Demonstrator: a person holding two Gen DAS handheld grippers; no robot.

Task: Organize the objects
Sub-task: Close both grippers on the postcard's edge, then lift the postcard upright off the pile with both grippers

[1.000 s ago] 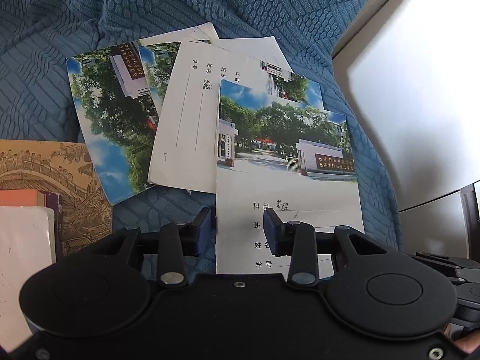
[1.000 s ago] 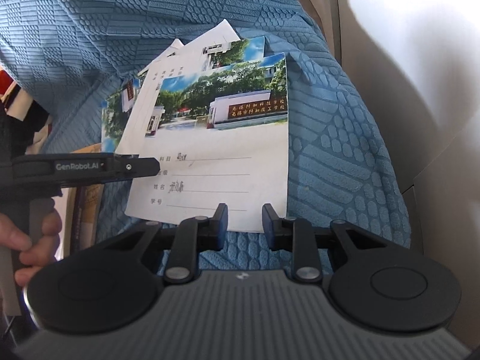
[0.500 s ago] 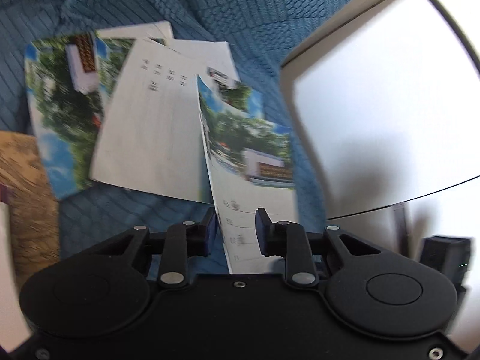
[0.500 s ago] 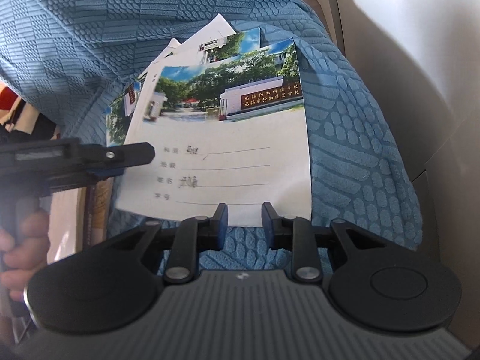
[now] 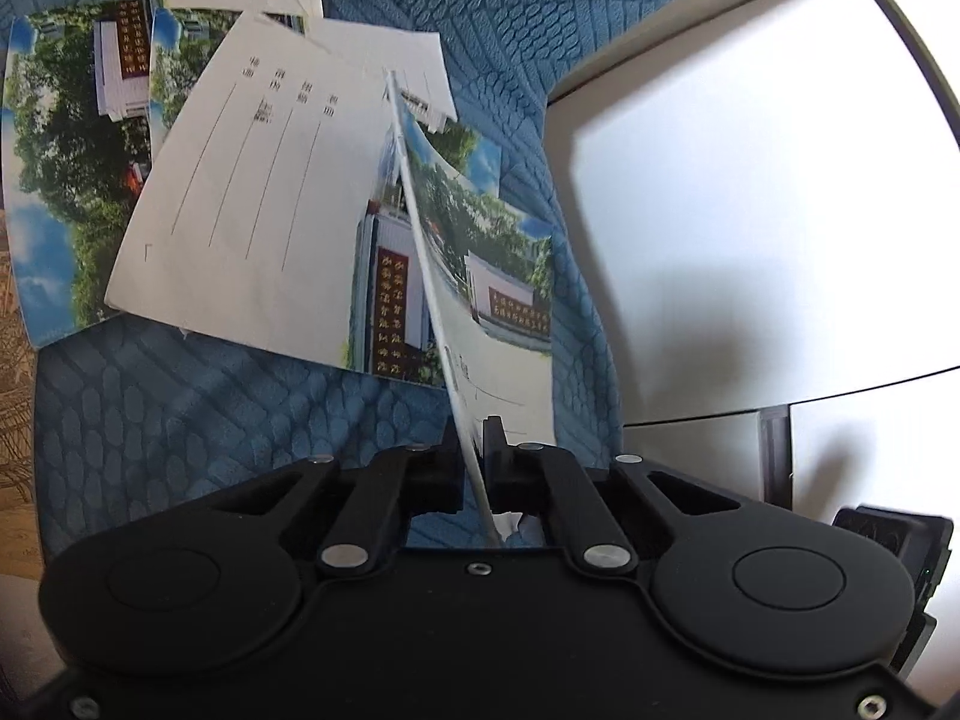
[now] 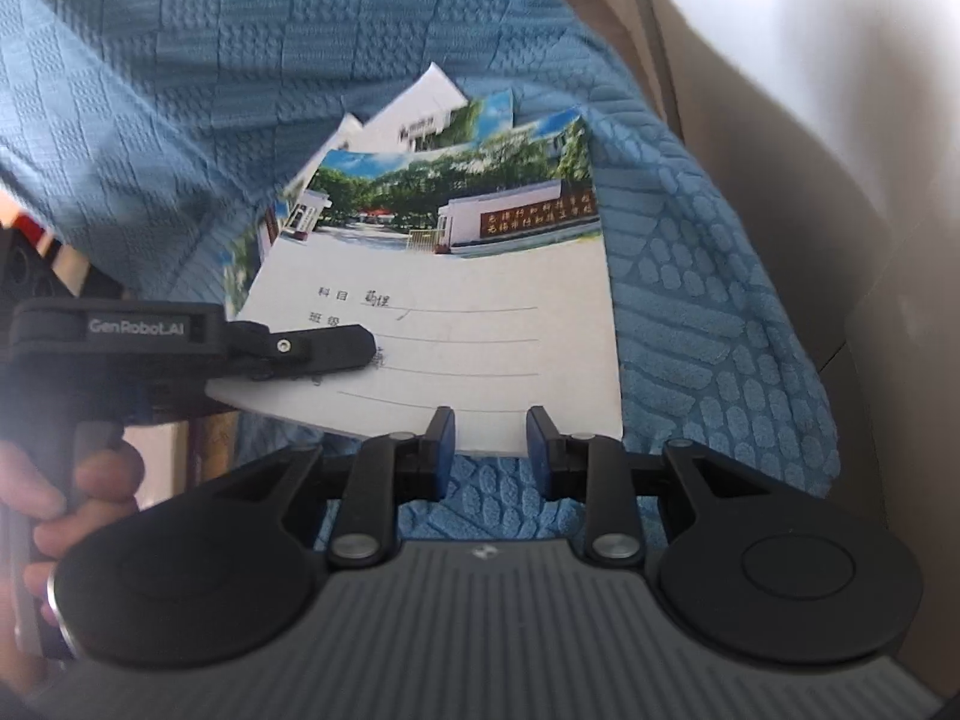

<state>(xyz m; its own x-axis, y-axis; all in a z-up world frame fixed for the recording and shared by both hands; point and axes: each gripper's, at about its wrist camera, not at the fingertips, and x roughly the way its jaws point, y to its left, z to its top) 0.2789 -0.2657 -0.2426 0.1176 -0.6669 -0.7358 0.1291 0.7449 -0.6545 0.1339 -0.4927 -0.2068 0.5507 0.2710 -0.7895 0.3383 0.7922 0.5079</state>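
My left claw (image 5: 474, 468) is pinched shut on the near edge of a notebook (image 5: 480, 276), which rises almost edge-on up the centre of the left view, its long axis running away from me toward the upper middle of the frame. In the right view the same notebook (image 6: 468, 294) fills the centre, cover up, with the left claw (image 6: 324, 351) gripping its lower left corner from the left edge of the frame, my hand (image 6: 66, 498) wrapped round the handle below it. My right claw (image 6: 489, 450) sits at the notebook's bottom edge with its fingers parted about halfway and nothing between them; the edge lies just ahead of the tips, so this claw is the one placed to take the free side. The other notebooks (image 5: 198, 168) lie fanned and overlapping on the blue bedspread (image 5: 198, 420) in the upper left. I judge the next move depends on keeping the lifted notebook level while it is squared with that pile.
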